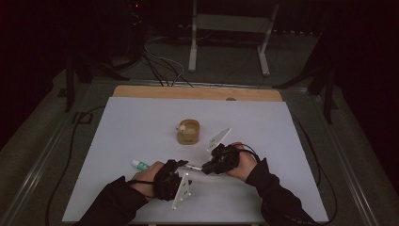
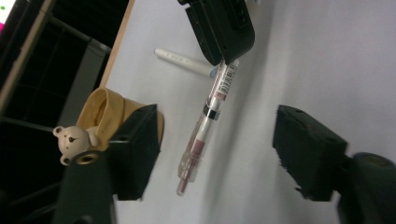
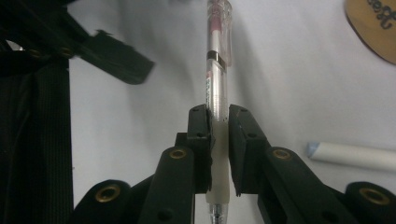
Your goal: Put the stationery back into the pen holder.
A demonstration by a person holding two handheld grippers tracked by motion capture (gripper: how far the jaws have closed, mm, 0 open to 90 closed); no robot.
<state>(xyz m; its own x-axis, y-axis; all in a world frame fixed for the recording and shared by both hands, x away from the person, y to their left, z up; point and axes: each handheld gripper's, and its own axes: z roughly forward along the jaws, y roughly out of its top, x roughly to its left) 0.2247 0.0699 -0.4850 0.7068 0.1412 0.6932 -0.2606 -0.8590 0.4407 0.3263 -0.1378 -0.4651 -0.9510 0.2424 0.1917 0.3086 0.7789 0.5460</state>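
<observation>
I am gripping a clear pen point(image 3: 218, 60) in my right gripper point(image 3: 219, 126), its jaws clamped on the barrel near the white rubber grip, and I am holding it out towards my left gripper point(image 2: 219, 154); that one's jaws are standing wide apart on either side of the pen's far end, touching nothing; all this is happening near the front edge of the desk point(image 1: 141, 117), around its middle. I judge the step to be a handover or a pulling-apart of the pen; the next move calls for closing the left jaws squarely on the free end. A barcode label is showing on the barrel, its print too small to read; the tan holder point(image 1: 188, 132) with a small bear figure point(image 2: 72, 142) is sitting mid-desk; a white capped marker point(image 1: 139, 164) is lying beside my left hand.
</observation>
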